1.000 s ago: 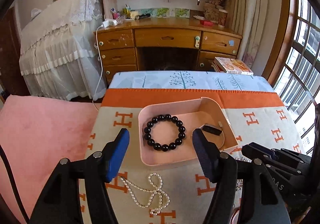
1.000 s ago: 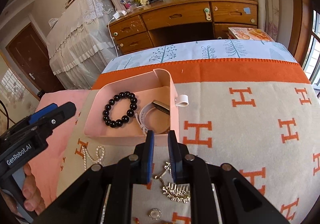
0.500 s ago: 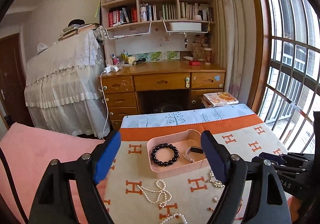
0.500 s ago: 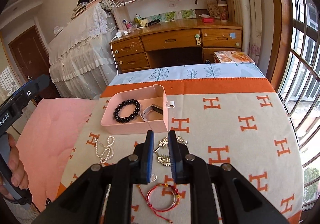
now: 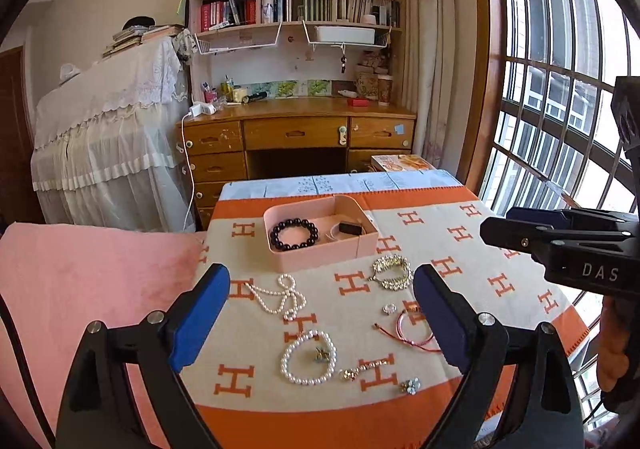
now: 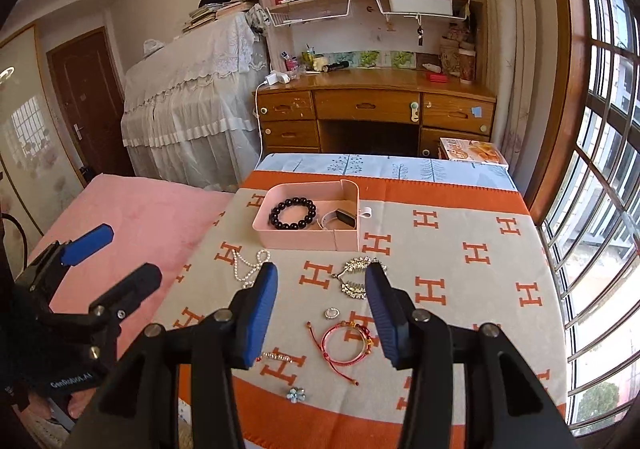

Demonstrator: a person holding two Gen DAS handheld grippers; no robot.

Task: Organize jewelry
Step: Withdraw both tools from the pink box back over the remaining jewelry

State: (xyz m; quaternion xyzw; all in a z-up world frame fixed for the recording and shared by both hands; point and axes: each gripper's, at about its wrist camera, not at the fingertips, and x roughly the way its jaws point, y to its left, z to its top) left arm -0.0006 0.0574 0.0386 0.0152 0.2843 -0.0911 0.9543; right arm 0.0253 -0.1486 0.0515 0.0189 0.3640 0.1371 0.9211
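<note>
A pink tray (image 5: 362,247) (image 6: 304,241) on the orange H-pattern blanket holds a black bead bracelet (image 5: 294,235) (image 6: 292,213) and a white band with a black piece (image 6: 340,217). Loose on the blanket lie a pearl necklace (image 5: 280,295), a pearl bracelet (image 5: 307,357), a gold leaf piece (image 5: 392,273) (image 6: 356,277), a red cord bracelet (image 5: 412,329) (image 6: 346,343), a small ring (image 6: 331,313) and a flower brooch (image 6: 296,395). My left gripper (image 5: 320,323) is open and empty, high above the jewelry. My right gripper (image 6: 320,313) is open and empty above the ring.
A pink blanket (image 5: 80,281) lies left of the orange one. A wooden desk (image 5: 296,137) with bookshelves stands behind the bed. A barred window (image 6: 600,169) runs along the right. A lace-covered piece of furniture (image 5: 108,145) stands at back left.
Both grippers have pulled back and up from the tray, so more loose jewelry shows. The right gripper, nearly shut before, has opened.
</note>
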